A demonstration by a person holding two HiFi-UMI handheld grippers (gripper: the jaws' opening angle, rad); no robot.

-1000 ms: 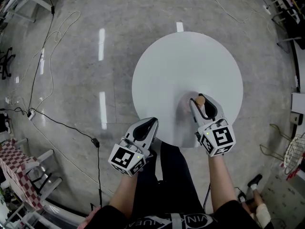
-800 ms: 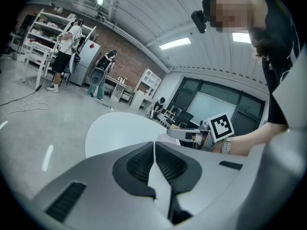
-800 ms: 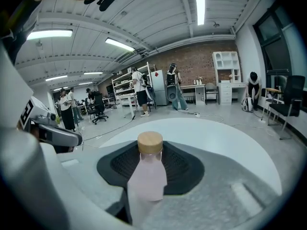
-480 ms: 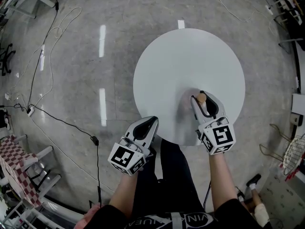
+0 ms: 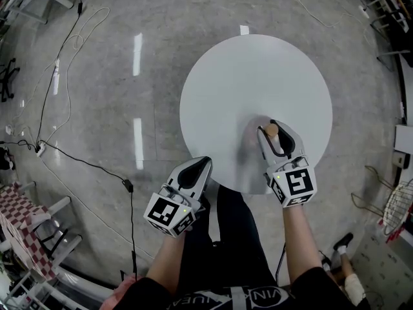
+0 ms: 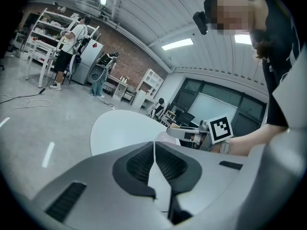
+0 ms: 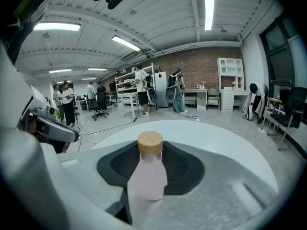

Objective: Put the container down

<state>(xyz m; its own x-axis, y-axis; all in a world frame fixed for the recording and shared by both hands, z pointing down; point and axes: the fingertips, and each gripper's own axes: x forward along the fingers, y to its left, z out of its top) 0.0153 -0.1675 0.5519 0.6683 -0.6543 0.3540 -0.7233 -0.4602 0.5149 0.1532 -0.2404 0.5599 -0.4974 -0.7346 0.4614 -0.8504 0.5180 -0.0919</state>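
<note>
A pale pink bottle [image 7: 146,176] with a round wooden cap [image 7: 150,143] stands between the jaws of my right gripper [image 7: 150,169], which is shut on it. In the head view that right gripper [image 5: 275,137] hangs over the near right part of the round white table [image 5: 239,76], and only the bottle's cap [image 5: 272,130] shows. My left gripper [image 5: 195,172] is at the table's near edge with its ribbed pads [image 6: 139,164] pressed together and nothing between them. From the left gripper view the right gripper [image 6: 192,134] appears over the table [image 6: 115,131].
Cables [image 5: 71,41] trail over the grey floor to the left of the table. A checkered chair [image 5: 26,234] stands at the lower left. Shelves, desks and several people [image 7: 141,97] fill the far side of the room.
The right gripper has rolled slightly with the bottle in it. Both hands stay about where they were.
</note>
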